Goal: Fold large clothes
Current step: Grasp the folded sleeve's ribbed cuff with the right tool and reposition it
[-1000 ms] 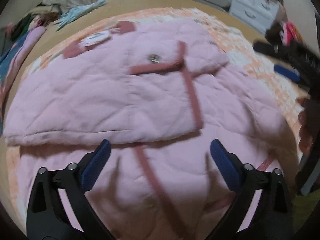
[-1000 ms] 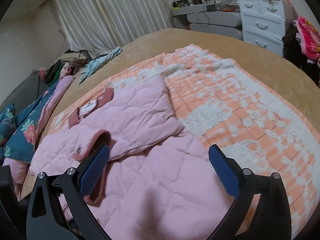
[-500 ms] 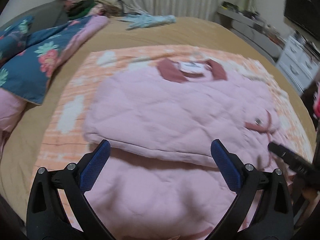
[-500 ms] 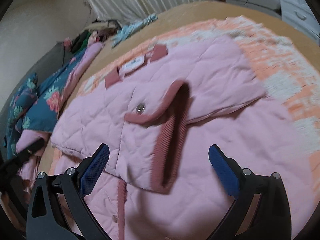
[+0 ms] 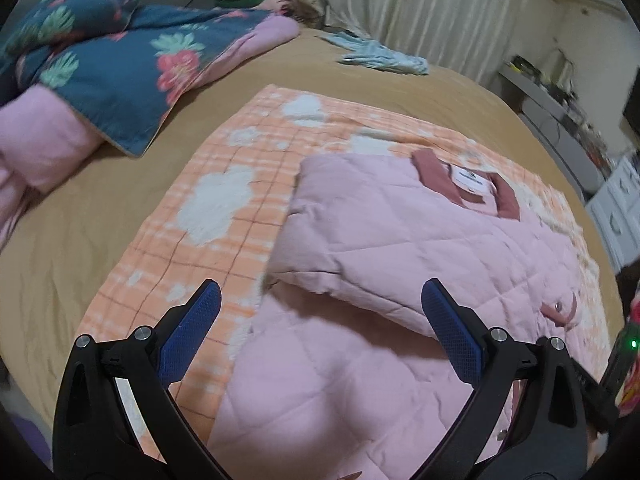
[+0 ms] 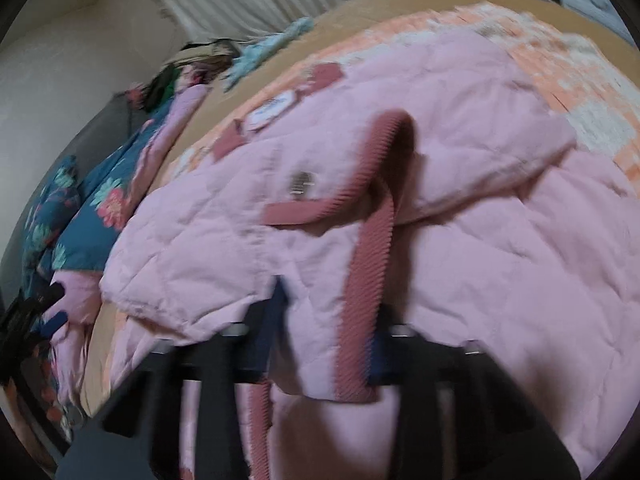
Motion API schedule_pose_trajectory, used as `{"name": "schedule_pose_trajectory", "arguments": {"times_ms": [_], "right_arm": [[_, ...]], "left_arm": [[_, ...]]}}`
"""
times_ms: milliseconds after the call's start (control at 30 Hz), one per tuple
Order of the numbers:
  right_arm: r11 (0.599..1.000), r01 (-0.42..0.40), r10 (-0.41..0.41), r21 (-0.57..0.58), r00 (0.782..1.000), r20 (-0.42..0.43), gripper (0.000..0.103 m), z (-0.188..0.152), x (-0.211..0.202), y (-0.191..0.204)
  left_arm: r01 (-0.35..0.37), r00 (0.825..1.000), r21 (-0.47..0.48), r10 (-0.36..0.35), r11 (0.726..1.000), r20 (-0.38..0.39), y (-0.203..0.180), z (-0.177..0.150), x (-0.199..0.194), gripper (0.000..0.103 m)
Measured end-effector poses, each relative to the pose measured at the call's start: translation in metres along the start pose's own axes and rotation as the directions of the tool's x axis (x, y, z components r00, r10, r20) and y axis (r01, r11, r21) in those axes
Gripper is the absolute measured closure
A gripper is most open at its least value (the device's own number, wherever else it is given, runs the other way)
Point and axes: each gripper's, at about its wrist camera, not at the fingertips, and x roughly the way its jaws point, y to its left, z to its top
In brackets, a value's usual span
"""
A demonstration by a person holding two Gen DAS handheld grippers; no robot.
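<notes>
Jacket [image 5: 420,248] lies lengthwise on blanket [image 5: 224,216], collar [image 5: 468,184] pointing far.

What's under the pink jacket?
The orange checked blanket lies under the pink jacket, on the tan bed. Whatever lies beneath the jacket's middle is covered.

My left gripper [image 5: 320,316] spread wide, poised above the pink jacket's [image 5: 400,264] near edge, my right gripper [image 6: 328,336] blurred, fingers close together, the jacket's trimmed flap draped between them
</notes>
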Motion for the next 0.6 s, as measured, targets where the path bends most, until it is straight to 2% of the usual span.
{"name": "schedule_pose_trajectory", "arguments": {"times_ms": [100,200,367,500,600], "right_arm": [[0.997,0.013,-0.009,-0.077,0.999,0.042,0.088,0.004,-0.012,0.017],[0.986,-0.013,0.031,-0.164,0.993,0.113,0.089,0.022,-0.037,0.038],[0.924,0.025,0.078,-0.381,0.964,0.254,0.089,0.075,-0.089,0.085],[0.889,0.086,0.062,-0.449,0.950,0.305,0.089,0.115,-0.101,0.090],[0.905,0.094,0.032,-0.416,0.958,0.286,0.089,0.133,-0.088,0.071]], "left_arm": [[-0.005,1.000,-0.027,0.005,1.000,0.001,0.011,0.000,0.000,0.009],[-0.014,1.000,-0.045,0.014,0.999,0.010,0.019,0.004,-0.002,0.009],[-0.008,1.000,-0.067,0.009,0.998,0.015,0.023,0.017,-0.001,0.009],[0.006,1.000,-0.045,-0.006,0.999,0.014,0.014,0.029,0.002,0.009],[0.024,1.000,-0.036,-0.024,0.999,0.011,0.005,0.037,0.008,0.009]]}}
